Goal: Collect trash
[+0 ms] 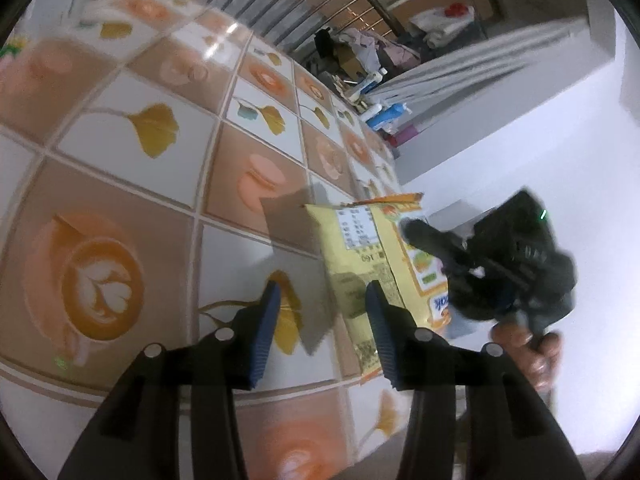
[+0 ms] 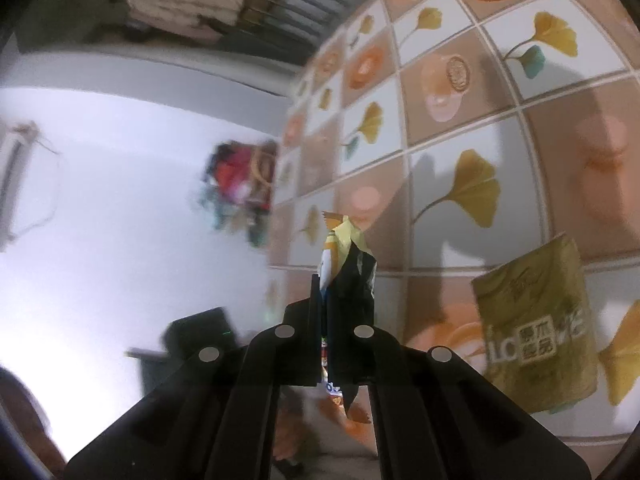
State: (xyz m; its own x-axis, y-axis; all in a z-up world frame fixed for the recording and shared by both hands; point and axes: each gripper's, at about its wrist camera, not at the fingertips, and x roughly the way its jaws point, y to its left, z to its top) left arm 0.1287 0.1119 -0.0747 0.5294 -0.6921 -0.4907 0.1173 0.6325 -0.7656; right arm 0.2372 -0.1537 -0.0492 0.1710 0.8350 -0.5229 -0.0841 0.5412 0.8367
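Note:
A yellow snack packet [image 1: 356,248] hangs upright over the tile-patterned tablecloth [image 1: 140,160]. My right gripper [image 1: 416,236] comes in from the right, held by a hand [image 1: 532,352], and is shut on the packet's edge. In the right wrist view the crumpled packet [image 2: 348,240], yellow outside and dark inside, sticks up from between the pads of the right gripper [image 2: 326,300]. My left gripper [image 1: 324,296] stands open in front of the packet. Its blue pads [image 1: 268,332] are apart and press on nothing, and the packet's lower part runs behind the right-hand finger.
A gold-green tissue pack [image 2: 536,336] stands on the tablecloth [image 2: 460,120] to the right of the packet. Bottles and small items [image 1: 384,114] crowd the table's far edge. Beyond the table lie white floor [image 1: 520,140] and a heap of clutter [image 2: 240,188].

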